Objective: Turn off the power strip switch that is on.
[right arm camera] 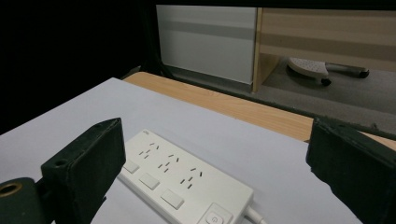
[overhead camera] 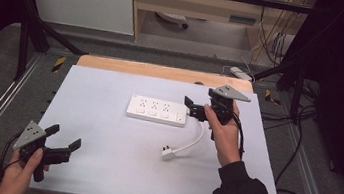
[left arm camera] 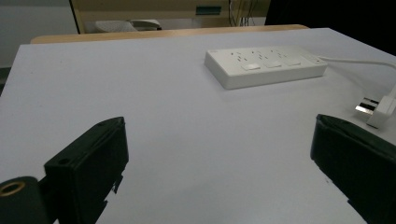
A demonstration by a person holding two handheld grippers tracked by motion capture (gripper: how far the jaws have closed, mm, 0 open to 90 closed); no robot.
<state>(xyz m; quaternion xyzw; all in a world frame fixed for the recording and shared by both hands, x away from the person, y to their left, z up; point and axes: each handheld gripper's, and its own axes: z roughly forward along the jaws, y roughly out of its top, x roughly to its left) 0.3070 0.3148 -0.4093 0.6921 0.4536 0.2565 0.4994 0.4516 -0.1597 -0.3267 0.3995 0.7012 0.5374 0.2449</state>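
Note:
A white power strip point(overhead camera: 157, 110) with three socket groups lies flat in the middle of the white table top point(overhead camera: 100, 168). Its white cable point(overhead camera: 194, 140) curves from the strip's right end to a loose plug point(overhead camera: 168, 153) nearer me. My right gripper point(overhead camera: 191, 107) hovers open just off the strip's right end, its jaws apart from it; its own view looks down on the power strip point(right arm camera: 182, 179) between the wide jaws point(right arm camera: 215, 163). My left gripper point(overhead camera: 64, 137) is open at the front left, holding nothing. Ahead of it lie the power strip point(left arm camera: 266, 65) and the plug point(left arm camera: 376, 108).
A wooden table edge point(overhead camera: 163, 71) runs along the back of the white sheet. Black frame bars point(overhead camera: 33, 23) and metal rails flank the table. Cables point(overhead camera: 300, 144) trail on the floor at the right, and another power strip point(overhead camera: 240, 73) lies behind the table.

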